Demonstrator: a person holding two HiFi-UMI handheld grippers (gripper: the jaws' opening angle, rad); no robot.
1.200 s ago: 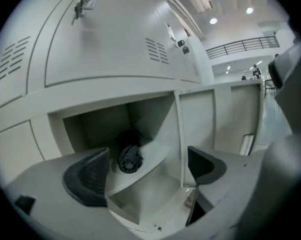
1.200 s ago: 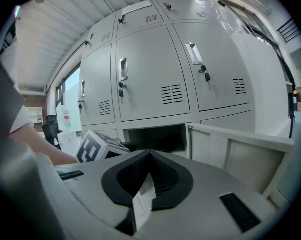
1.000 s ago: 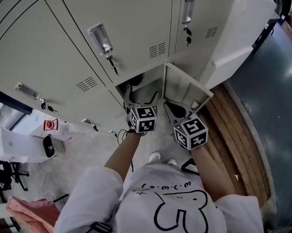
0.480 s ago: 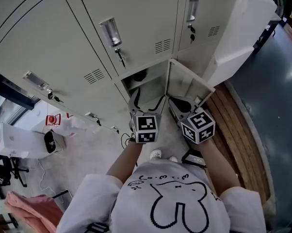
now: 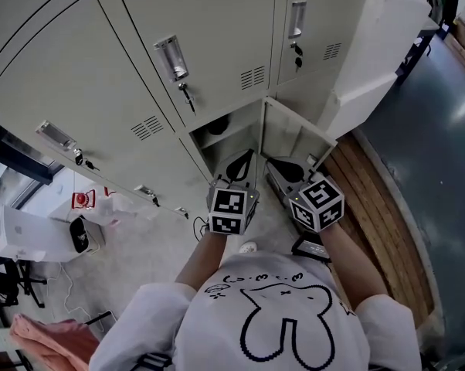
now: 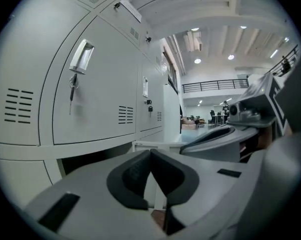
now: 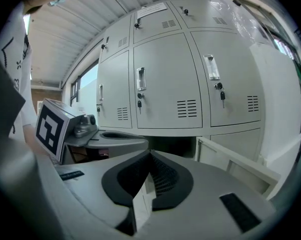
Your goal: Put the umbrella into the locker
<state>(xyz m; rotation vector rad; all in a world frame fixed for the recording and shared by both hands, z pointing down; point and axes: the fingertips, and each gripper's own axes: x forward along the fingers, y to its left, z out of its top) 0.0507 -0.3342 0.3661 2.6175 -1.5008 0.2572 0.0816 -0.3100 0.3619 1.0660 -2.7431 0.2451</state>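
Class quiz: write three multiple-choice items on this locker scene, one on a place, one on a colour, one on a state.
1. The open locker door is: A in the top row; B below the keyed doors; C lying flat on the floor.
2. The lockers are: A red; B black; C pale grey.
3. The left tongs are: A shut and empty; B wide open; C shut on a key.
Answers: 1 B, it swings out beneath those doors; 2 C, every door is pale grey; 3 A, the pads meet with nothing between.

We see lockers (image 5: pixel 217 22) in smooth matt painted metal, grainy wooden planks (image 5: pixel 371 199), and a dark floor (image 5: pixel 441 130) with a glossy sheen.
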